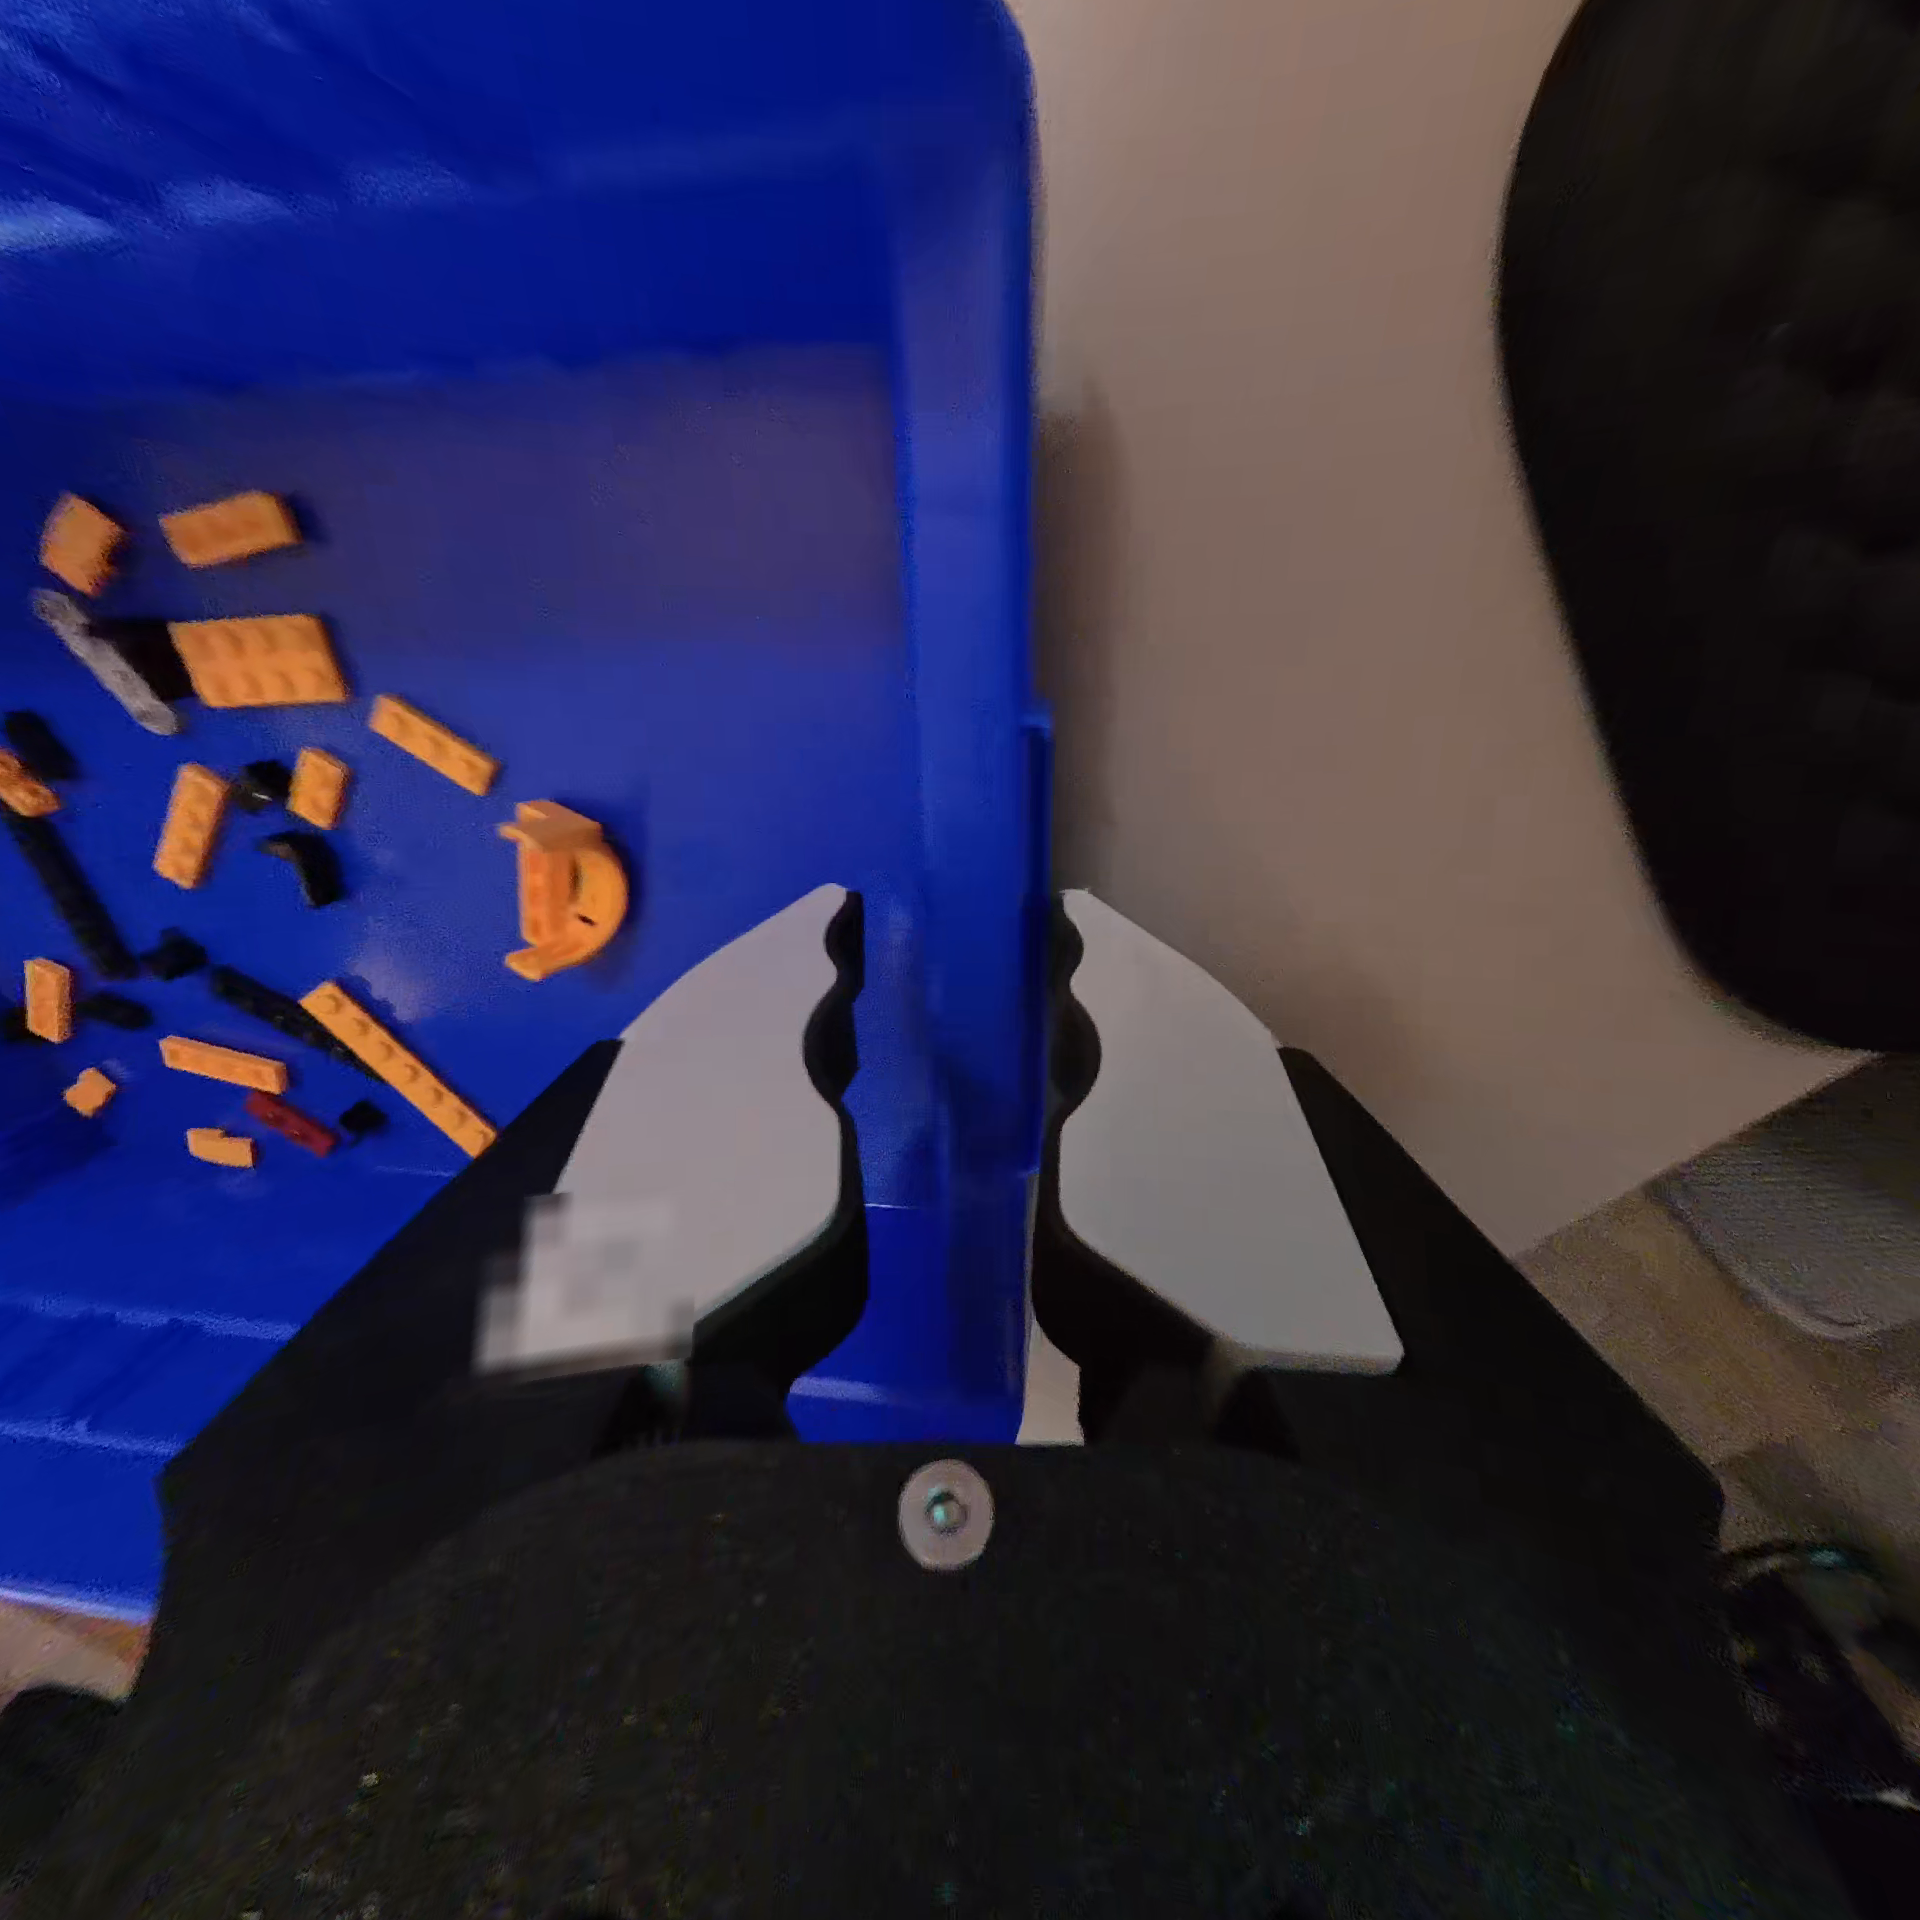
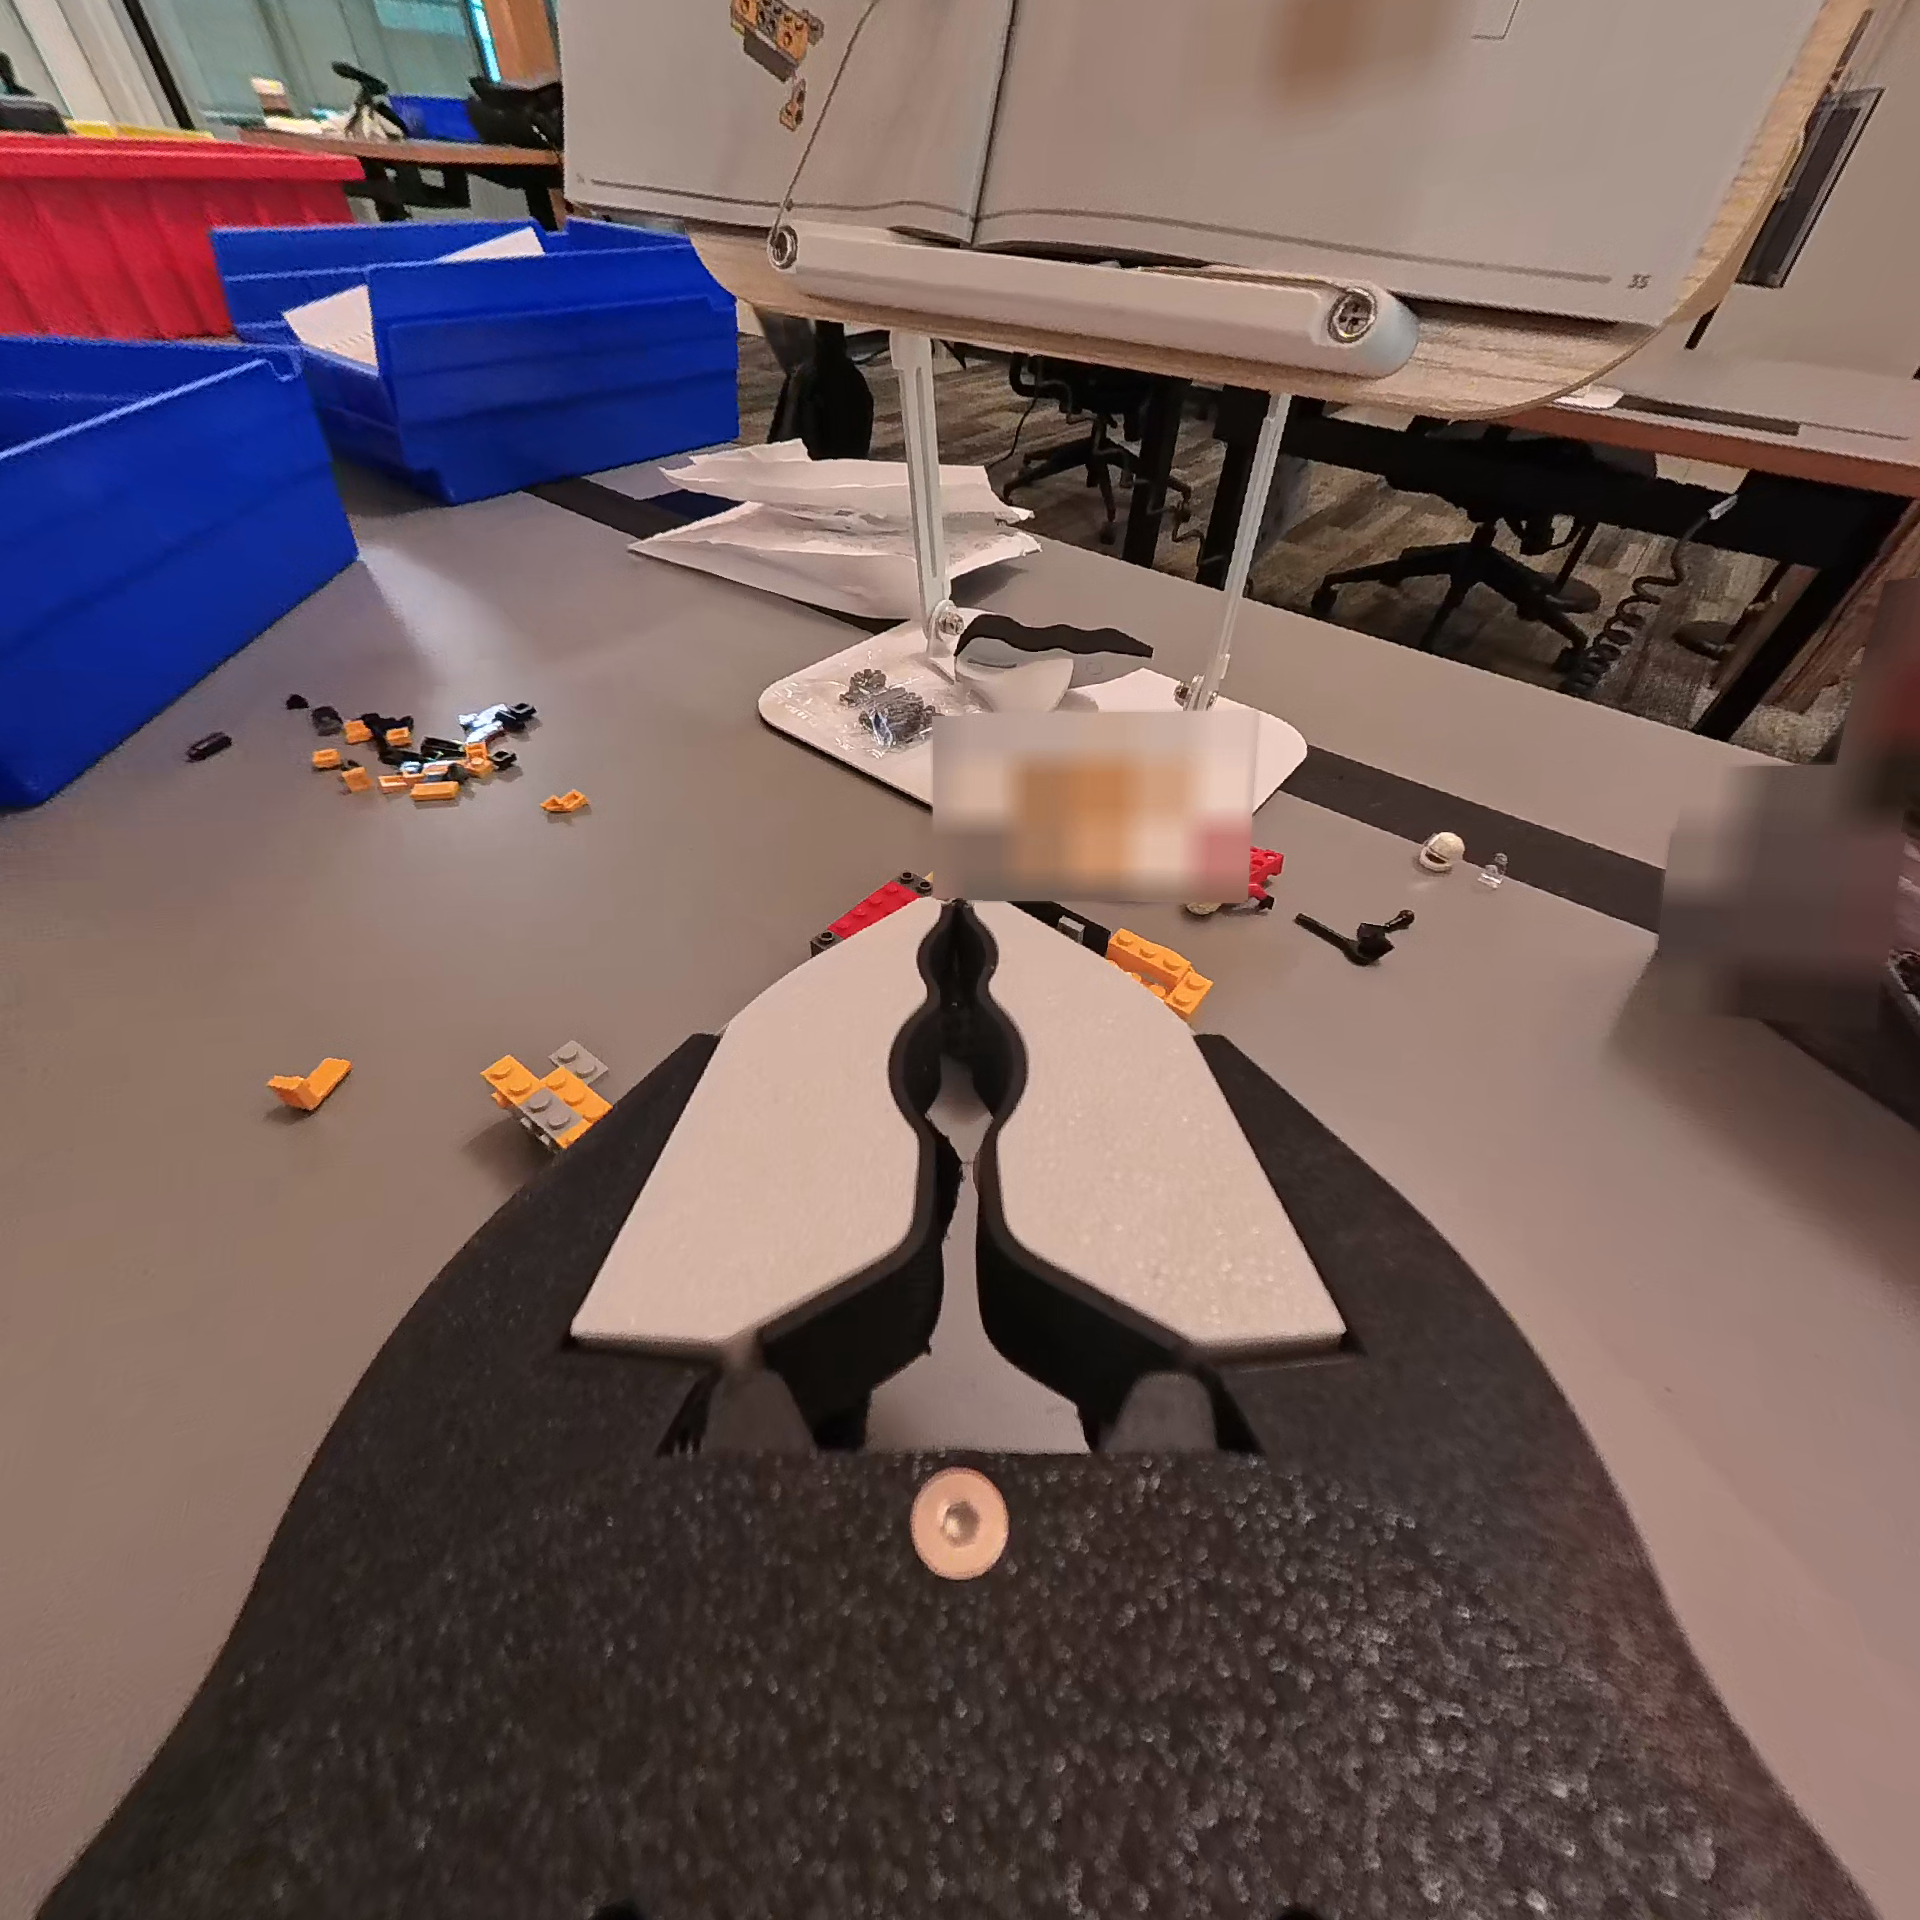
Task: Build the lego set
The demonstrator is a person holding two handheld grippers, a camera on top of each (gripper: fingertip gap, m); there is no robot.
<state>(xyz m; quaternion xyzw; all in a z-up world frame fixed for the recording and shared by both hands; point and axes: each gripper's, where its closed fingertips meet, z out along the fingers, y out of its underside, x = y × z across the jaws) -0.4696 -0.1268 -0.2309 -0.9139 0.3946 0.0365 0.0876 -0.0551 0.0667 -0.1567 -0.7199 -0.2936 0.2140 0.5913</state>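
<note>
While left tongs [image 1: 956,914] straddle blue plastic bin wall [image 1: 966,623], spread; right tongs [image 2: 957,920] pressed together; three blue bins [image 2: 520,343] at 10 o'clock on grey desk [image 2: 623,883].

Left edge of left wrist view: the blue plastic bin [image 1: 966,520] is cut off, and so are several small orange and black lego pieces [image 1: 21,784] lying in it.
Large black rounded shape [image 1: 1745,520]: blurred and cut by the right edge; cannot tell what it is.
Open instruction booklet [image 2: 1195,135] on the wooden stand: top is cut off; drawings too small to tell.
Red and black lego build [image 2: 873,912]: partly hidden behind the right gripper's grey fingertips [image 2: 883,997] and a mosaic patch.
Small scattered orange and black pieces [image 2: 416,748] near the bin: too small to tell their shapes.
Clear bag of small dark parts [image 2: 883,707]: contents not clear.
</note>
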